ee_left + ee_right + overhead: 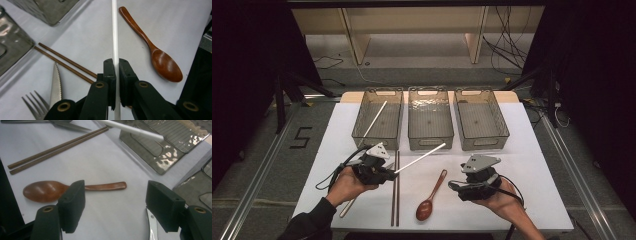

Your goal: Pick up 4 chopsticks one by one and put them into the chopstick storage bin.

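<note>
Left tongs [388, 172] are clamped tight on the white stick [421, 158]; we hold it off the worktop [532, 165], tip angled far-right toward the middle basket [430, 120]. The left basket [377, 119] already holds a matching stick [375, 120]. Right tongs [115, 202] stand wide open, nothing between them, near the wooden spoon [430, 198].

Risks as we see them:
- The grip sits near one end of the stick, so the long free end could pivot in the pads.
- The tip could clip a basket rim on the way in.
- We could drop it in the wrong basket.
- The chopsticks [395, 187] lie right under the left hand; a low move could knock them.
</note>
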Demonstrator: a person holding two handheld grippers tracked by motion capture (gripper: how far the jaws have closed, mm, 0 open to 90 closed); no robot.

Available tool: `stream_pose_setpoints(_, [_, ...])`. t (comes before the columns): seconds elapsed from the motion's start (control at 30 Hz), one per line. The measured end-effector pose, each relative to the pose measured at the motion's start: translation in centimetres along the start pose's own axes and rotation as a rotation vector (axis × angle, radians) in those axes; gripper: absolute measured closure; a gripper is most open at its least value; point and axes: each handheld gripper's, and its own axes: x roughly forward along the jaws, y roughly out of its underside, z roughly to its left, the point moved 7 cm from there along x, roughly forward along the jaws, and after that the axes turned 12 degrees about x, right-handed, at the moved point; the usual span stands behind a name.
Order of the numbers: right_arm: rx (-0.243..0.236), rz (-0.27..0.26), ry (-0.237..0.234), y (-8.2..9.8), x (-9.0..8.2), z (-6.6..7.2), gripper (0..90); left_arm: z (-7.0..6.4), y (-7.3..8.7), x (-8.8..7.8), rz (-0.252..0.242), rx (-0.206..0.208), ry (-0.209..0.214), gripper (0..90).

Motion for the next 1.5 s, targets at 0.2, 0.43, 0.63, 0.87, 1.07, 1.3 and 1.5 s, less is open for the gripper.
stream_pose_setpoints(0.2, [0.053,-0.025,0.001,0.2,-0.5,-0.6,32.0,1.3,0.2,-0.8,-0.016,-0.039,-0.037,84.9])
stream_pose_setpoints(0.43, [0.056,-0.018,0.003,0.6,-0.5,-0.5,31.8,3.4,0.6,-2.1,-0.037,-0.099,-0.089,84.9])
stream_pose_setpoints(0.63, [0.06,-0.017,-0.002,0.8,-0.7,-0.4,31.9,5.2,0.8,-3.1,-0.051,-0.138,-0.126,85.0])
stream_pose_setpoints(0.87, [0.067,-0.015,-0.002,1.0,-0.7,-0.4,31.8,7.3,0.5,-4.3,-0.075,-0.186,-0.177,85.1])
stream_pose_setpoints(1.07, [0.071,-0.013,-0.002,1.1,-0.8,-0.4,31.8,9.8,0.3,-4.7,-0.088,-0.241,-0.214,85.1])
stream_pose_setpoints(1.3, [0.071,-0.013,-0.004,1.2,-0.9,-0.4,31.9,12.9,0.4,-4.0,-0.051,-0.297,-0.257,85.1])
stream_pose_setpoints(1.5, [0.071,-0.013,-0.008,1.2,-0.9,-0.3,31.8,15.2,0.2,-3.3,-0.031,-0.336,-0.292,85.1])
